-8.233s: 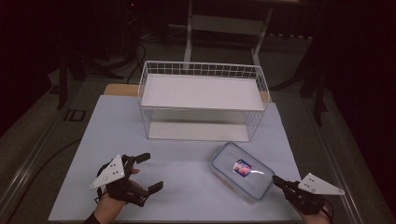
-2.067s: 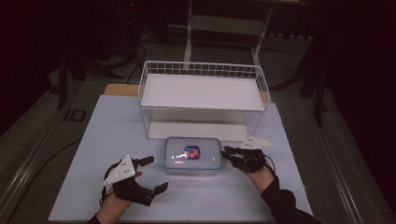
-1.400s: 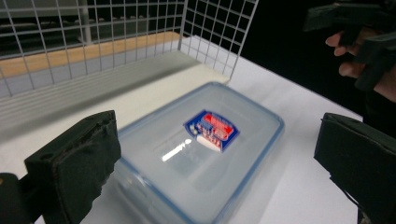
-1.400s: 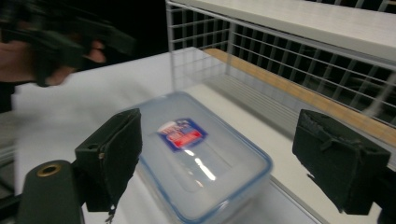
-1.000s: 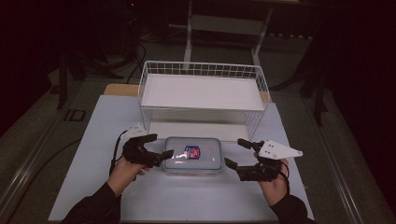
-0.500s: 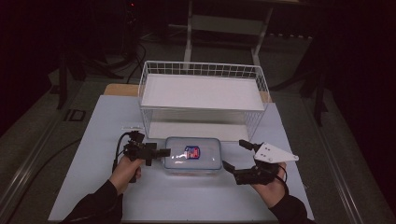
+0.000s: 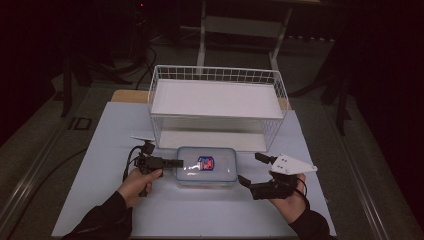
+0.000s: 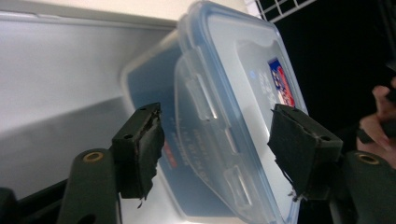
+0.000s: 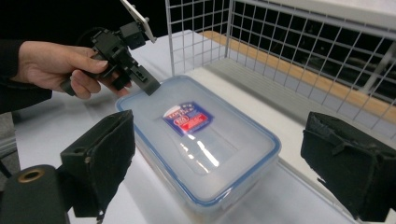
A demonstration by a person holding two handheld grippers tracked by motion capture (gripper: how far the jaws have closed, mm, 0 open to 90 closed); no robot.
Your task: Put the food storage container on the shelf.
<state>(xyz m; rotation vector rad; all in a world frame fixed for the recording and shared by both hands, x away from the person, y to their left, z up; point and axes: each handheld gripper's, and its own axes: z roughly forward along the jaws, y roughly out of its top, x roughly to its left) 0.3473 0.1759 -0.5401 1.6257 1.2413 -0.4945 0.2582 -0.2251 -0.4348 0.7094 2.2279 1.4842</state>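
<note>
The clear, blue-rimmed plastic food box (image 7: 206,166), low centre of the high view on the bench (image 7: 100,150), looks light, stiff and slick, best pinched at its end latches: left gripper (image 8: 215,154) jaws have just been closing around one end, right gripper (image 9: 224,172) jaws spread.

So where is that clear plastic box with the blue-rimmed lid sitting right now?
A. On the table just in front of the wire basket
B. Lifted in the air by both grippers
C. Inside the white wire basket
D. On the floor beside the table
A: the high view shows the plastic box resting on the table, just in front of the wire basket, between the left gripper and the right gripper.
</note>
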